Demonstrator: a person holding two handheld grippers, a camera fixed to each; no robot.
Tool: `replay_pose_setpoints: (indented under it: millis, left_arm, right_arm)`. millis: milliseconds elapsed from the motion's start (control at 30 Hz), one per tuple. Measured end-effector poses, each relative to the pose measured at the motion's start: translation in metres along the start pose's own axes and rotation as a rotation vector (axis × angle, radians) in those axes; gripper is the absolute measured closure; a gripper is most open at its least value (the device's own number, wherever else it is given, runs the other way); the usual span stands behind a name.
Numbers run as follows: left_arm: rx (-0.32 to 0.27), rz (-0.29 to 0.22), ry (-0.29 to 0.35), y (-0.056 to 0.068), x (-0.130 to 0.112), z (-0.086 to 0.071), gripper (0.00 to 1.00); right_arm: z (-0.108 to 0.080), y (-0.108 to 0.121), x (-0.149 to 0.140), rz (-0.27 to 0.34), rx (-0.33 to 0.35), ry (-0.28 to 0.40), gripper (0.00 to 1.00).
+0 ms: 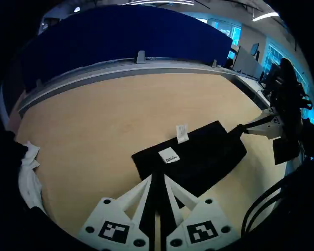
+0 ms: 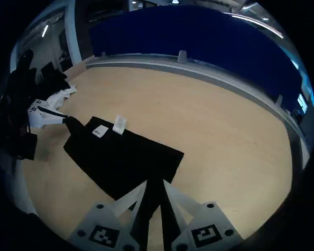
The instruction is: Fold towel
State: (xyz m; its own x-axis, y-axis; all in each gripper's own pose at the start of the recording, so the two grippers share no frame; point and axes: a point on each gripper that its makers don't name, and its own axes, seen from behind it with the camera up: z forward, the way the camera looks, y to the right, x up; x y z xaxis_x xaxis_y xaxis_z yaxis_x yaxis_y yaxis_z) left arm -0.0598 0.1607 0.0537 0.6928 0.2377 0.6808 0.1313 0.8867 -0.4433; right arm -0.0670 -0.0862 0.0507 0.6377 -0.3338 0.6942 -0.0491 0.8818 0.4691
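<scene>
A black towel (image 1: 199, 154) lies folded flat on the light wooden table (image 1: 115, 108), with two white labels (image 1: 168, 155) on its top side. In the left gripper view my left gripper (image 1: 158, 175) is shut on the towel's near corner. My right gripper (image 1: 240, 129) pinches the far right corner. In the right gripper view the towel (image 2: 115, 159) stretches away to the left. There the right gripper (image 2: 155, 182) is shut on its near edge, and the left gripper (image 2: 67, 120) holds the far corner beside the labels (image 2: 119, 124).
Crumpled white cloths (image 1: 29, 175) lie at the table's left edge, seen also as a white heap (image 2: 60, 96). A blue partition (image 1: 127, 33) runs along the far edge. Dark cables (image 1: 261, 201) hang at the near right. Bare tabletop (image 2: 207, 121) spreads beyond the towel.
</scene>
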Motion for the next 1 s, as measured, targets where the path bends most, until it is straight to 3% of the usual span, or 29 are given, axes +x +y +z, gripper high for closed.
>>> replay_pose_setpoints:
  millis: [267, 367, 567, 633, 667, 800, 900, 1000]
  left_arm:
    - [0.037, -0.034, 0.008, -0.01, -0.002, 0.015, 0.84]
    - [0.052, -0.034, 0.008, -0.015, -0.003, 0.017, 0.76]
    - [0.075, -0.025, 0.005, -0.022, -0.003, 0.017, 0.68]
    - [0.074, -0.028, 0.006, -0.022, -0.003, 0.016, 0.62]
    - [0.073, -0.03, 0.007, -0.022, -0.003, 0.015, 0.54]
    - [0.06, -0.047, 0.002, -0.019, -0.004, 0.014, 0.23]
    - [0.062, -0.054, 0.004, -0.019, -0.004, 0.014, 0.08]
    - [0.07, -0.053, 0.006, -0.019, -0.005, 0.013, 0.07]
  right_arm:
    - [0.015, 0.01, 0.0, 0.027, -0.037, 0.006, 0.77]
    - [0.016, 0.013, 0.001, 0.031, -0.049, 0.011, 0.75]
    - [0.018, 0.019, 0.0, 0.023, -0.071, 0.006, 0.65]
    - [0.018, 0.019, 0.0, 0.023, -0.066, 0.006, 0.57]
    - [0.018, 0.018, 0.0, 0.024, -0.063, 0.007, 0.51]
    - [0.017, 0.018, 0.002, 0.027, -0.062, 0.017, 0.15]
    - [0.016, 0.016, 0.001, 0.024, -0.056, 0.02, 0.08]
    - [0.015, 0.014, 0.001, 0.021, -0.051, 0.021, 0.07]
